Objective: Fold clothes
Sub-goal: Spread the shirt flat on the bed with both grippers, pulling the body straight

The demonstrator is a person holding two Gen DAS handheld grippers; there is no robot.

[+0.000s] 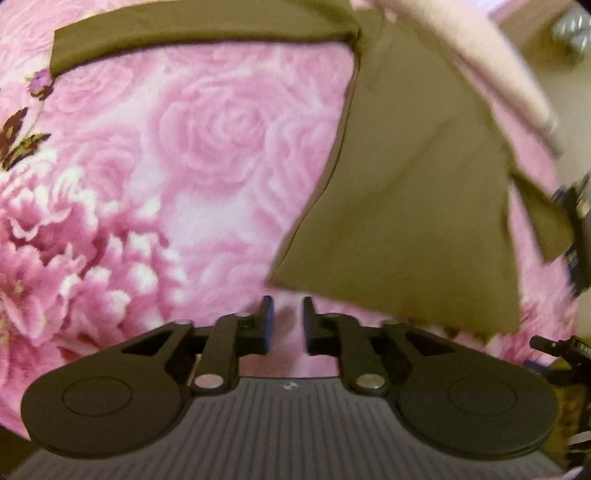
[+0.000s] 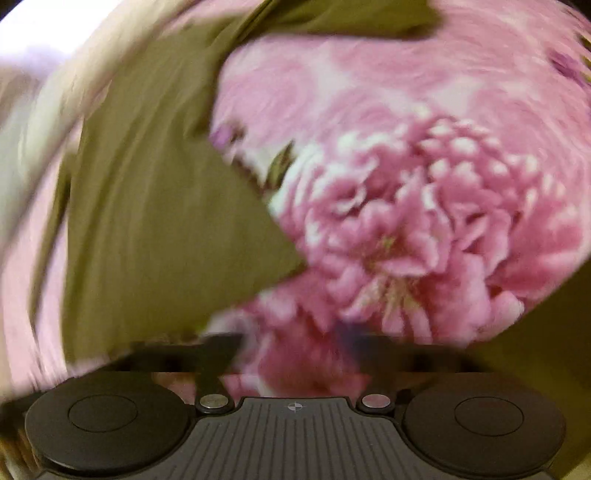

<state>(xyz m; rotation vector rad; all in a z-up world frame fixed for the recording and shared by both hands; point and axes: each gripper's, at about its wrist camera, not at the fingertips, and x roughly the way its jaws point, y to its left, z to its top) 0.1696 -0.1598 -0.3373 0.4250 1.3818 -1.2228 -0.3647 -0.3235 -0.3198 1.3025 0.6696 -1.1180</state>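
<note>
blanket [image 1: 207,155]: pink, big rose and peony print, spread flat, fills most of both views | leaf print [image 1: 18,142]: dark, at left edge, left wrist view | pale pink cloth [image 1: 491,62]: upper right, blurred | shiny objects [image 1: 572,27]: top right corner, too blurred to tell

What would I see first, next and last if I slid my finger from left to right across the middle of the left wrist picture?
Big pink flower blanket → olive-brown cloth → the other tongs' dark frame at the right edge.
</note>
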